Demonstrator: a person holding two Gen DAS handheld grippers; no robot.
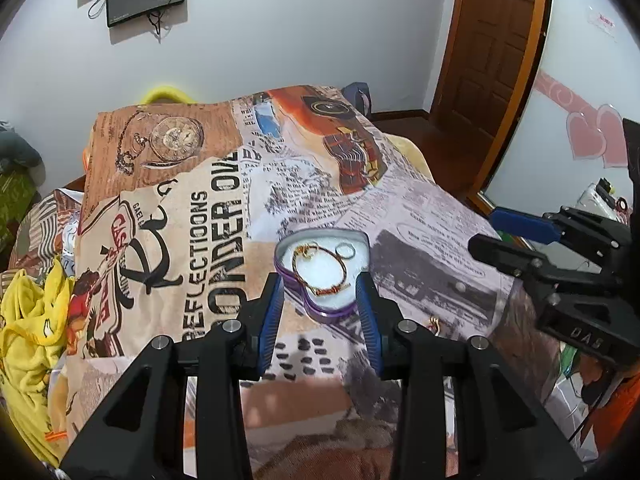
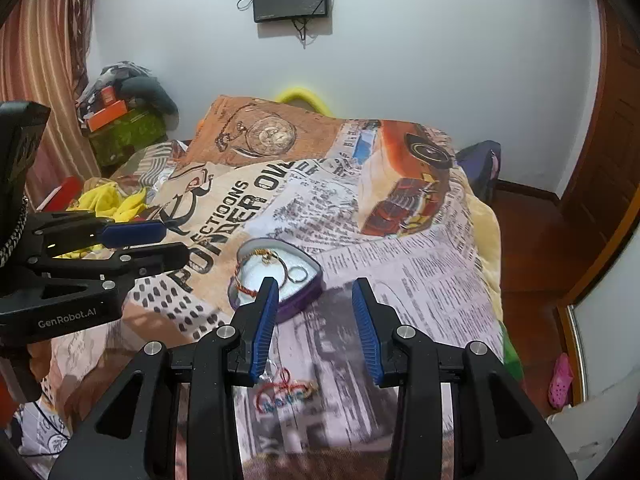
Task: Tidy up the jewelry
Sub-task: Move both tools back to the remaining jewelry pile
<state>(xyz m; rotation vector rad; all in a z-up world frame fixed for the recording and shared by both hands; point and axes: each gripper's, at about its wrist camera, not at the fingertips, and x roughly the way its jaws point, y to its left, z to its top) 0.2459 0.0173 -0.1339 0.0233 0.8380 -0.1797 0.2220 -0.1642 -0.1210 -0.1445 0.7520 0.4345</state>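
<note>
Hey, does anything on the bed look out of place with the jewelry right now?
Yes. A red-corded bracelet lies loose on the printed blanket, outside the heart-shaped tin, which already holds a gold chain and a ring. Neither claw holds anything.

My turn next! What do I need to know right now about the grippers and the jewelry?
Left gripper: open, empty, above the tin.
Right gripper: open, empty, beside the tin.
Heart tin sits open on the blanket. Inside: a gold chain and a ring.
Done: those pieces are in the tin.
Left: a red-string bracelet lies on the blanket near the right gripper; it probably goes in next. No lid in view.
</note>
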